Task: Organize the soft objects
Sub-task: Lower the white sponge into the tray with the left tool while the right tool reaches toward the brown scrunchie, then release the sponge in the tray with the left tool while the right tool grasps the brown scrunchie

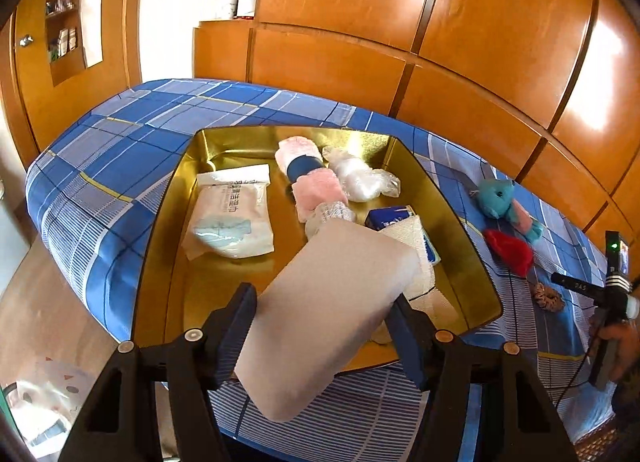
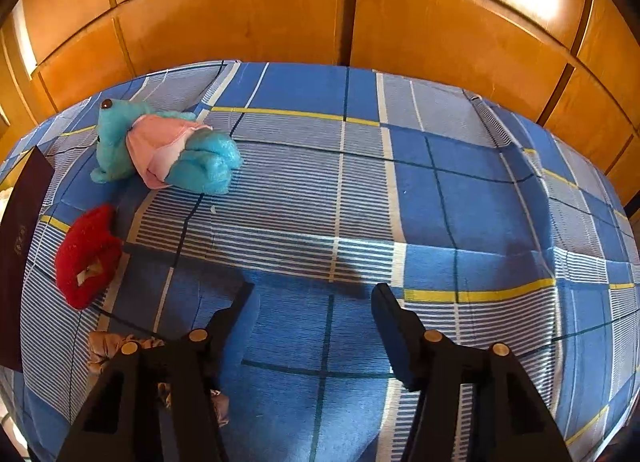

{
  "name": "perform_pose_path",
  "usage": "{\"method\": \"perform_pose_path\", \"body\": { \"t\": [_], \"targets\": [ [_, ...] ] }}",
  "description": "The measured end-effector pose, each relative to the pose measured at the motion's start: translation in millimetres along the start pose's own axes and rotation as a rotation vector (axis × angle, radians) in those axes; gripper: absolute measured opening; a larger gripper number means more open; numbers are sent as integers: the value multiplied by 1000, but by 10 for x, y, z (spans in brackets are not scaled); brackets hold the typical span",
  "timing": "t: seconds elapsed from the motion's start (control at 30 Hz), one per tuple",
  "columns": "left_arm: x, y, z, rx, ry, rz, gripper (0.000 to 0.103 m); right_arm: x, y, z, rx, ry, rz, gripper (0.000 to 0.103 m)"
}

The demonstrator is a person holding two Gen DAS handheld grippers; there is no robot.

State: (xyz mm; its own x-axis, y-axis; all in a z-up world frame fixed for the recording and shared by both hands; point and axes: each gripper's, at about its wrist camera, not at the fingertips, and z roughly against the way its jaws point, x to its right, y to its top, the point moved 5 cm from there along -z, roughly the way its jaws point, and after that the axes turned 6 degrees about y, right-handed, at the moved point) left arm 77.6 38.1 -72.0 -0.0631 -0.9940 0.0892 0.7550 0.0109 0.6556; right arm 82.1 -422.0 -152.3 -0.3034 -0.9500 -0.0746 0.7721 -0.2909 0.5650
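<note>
Your left gripper (image 1: 326,322) grips a beige pad (image 1: 332,310) over the gold tray (image 1: 160,246), which holds several items; your right gripper (image 2: 314,314) hangs open; 3 remain right: blue plush (image 2: 160,146), red plush (image 2: 86,256), scrunchie (image 1: 548,296).

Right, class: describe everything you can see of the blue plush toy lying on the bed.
The blue plush toy is a small fuzzy turquoise animal with a dark bead eye and a pink fabric garment around its middle. It lies on its side on the blue checked bedsheet, outside the gold tray and apart from the red plush nearer the camera. Nothing grips it; the right gripper hangs open, away from it.
</note>
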Motion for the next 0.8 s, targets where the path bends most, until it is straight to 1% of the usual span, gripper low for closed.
{"method": "perform_pose_path", "body": {
  "t": [0.1, 0.17, 0.23, 0.33, 0.4, 0.53, 0.6, 0.67, 0.7, 0.77, 0.8],
  "targets": [
    [-30, -24, -33, -9, 0, 8, 64, -11, 15, 70, 16, 9, -10, 57],
    [-49, -36, -70, -19, 2, 12, 54, -51, 34, 114, 25, 23, -8, 56],
    [-56, -45, -98, -28, 1, 15, 53, -129, 55, 146, 27, 32, 18, 53],
    [-71, -73, -146, -39, 5, 14, 53, -253, 80, 172, 24, 58, 48, 53],
    [-85, -83, -164, -44, 2, 18, 53, -382, 69, 167, -7, 104, 89, 53],
    [-123, -88, -175, -45, 6, 25, 53, -673, -31, 213, -74, 202, 231, 53],
    [-135, -88, -182, -44, 8, 27, 53, -770, -83, 244, -94, 222, 293, 53],
    [-128, -93, -193, -47, 9, 24, 49, -815, -138, 244, -118, 237, 336, 54],
    [-120, -93, -196, -47, 9, 20, 49, -824, -153, 236, -124, 236, 350, 54],
    [-93, -94, -201, -47, 7, 9, 44, -827, -186, 188, -146, 241, 372, 56],
    [-85, -94, -199, -45, 10, 5, 42, -820, -211, 160, -159, 242, 378, 60]
  ]
}}
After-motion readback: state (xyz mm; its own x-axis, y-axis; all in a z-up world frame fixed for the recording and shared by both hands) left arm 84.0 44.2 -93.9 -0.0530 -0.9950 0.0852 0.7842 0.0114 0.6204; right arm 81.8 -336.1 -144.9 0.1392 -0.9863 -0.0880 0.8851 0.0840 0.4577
